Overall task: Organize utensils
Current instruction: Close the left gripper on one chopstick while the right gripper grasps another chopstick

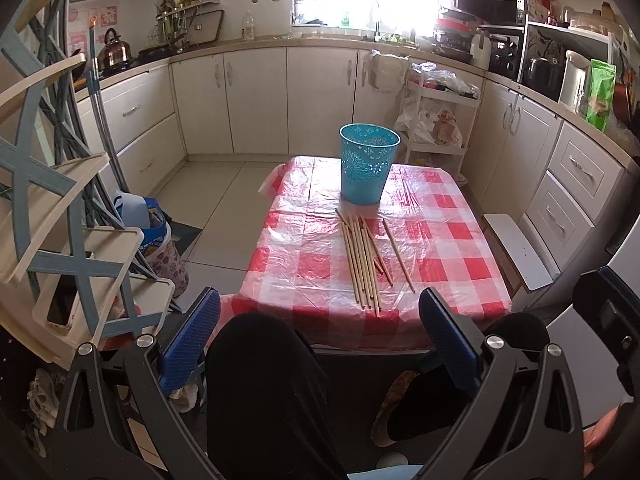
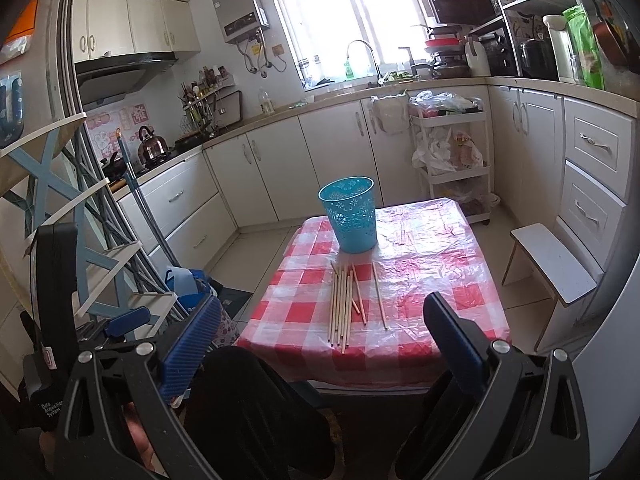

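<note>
Both your left claw point(image 1: 320, 336) and right claw point(image 2: 320, 344) gape wide, holding nothing. Ahead of them the chopsticks point(image 1: 366, 258) lie loose on the counter point(image 1: 440, 240), the blue basket point(image 1: 369, 163) upright just beyond; your dark-clad knees point(image 1: 264, 380) sit between claws and counter

Left gripper point(image 1: 320, 312): black frame, silver screws, blue ribbed fingers point(image 1: 192, 340). Right gripper point(image 2: 320, 320): same build, white "Data Acquisition System" lettering on its black housing. Person: black trousers point(image 1: 264, 392).

Loose chopsticks point(image 1: 366, 258) before upright blue basket point(image 1: 369, 162)
</note>
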Demonstrator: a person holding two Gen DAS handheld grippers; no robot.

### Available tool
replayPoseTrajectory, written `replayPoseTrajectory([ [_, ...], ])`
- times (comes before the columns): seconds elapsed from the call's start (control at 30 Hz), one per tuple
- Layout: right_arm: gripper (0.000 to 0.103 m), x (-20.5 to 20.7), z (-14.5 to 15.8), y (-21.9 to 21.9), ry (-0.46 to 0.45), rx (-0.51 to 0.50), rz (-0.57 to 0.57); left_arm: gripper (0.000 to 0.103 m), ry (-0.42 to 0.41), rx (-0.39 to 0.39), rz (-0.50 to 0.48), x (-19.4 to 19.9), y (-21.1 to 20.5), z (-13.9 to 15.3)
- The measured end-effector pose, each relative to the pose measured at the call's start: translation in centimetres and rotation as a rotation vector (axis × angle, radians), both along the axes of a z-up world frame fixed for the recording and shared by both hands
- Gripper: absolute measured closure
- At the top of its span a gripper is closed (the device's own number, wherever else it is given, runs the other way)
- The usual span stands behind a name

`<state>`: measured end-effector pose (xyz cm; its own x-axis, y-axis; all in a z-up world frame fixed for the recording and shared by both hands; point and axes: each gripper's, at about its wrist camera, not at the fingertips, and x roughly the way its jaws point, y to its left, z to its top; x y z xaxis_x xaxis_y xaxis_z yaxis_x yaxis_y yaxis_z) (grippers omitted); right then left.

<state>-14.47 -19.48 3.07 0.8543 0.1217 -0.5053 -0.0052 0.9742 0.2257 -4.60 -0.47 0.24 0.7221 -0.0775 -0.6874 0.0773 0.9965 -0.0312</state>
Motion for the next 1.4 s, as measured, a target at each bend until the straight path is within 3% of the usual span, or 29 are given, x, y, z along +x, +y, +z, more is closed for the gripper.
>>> replayPoseTrajectory([
  [0.37, 0.006, 6.0, -3.1, -0.6, 0.078, -0.045, -0.010, 0.008, 0.079, -0.049, 0.048, 6.7, 0.3, -3.2],
  [0.7, 0.007, 14.2, -8.1, -2.3, 0.153, -0.050, -0.005, 0.008, 0.181, -0.065, -0.003, 14.6, -0.8, -8.0],
  [0.9, 0.026, 21.1, -12.9, -2.7, 0.255, -0.075, 0.026, 0.008, 0.243, -0.106, -0.004, 19.3, -1.2, -11.5],
  [1.17, 0.060, 28.4, -19.3, -2.6, 0.380, -0.083, 0.075, 0.013, 0.265, -0.069, 0.014, 24.7, -3.2, -15.8],
  [1.4, 0.072, 31.5, -22.2, -2.9, 0.437, -0.089, 0.093, 0.025, 0.285, -0.058, -0.017, 27.9, -5.1, -18.3],
])
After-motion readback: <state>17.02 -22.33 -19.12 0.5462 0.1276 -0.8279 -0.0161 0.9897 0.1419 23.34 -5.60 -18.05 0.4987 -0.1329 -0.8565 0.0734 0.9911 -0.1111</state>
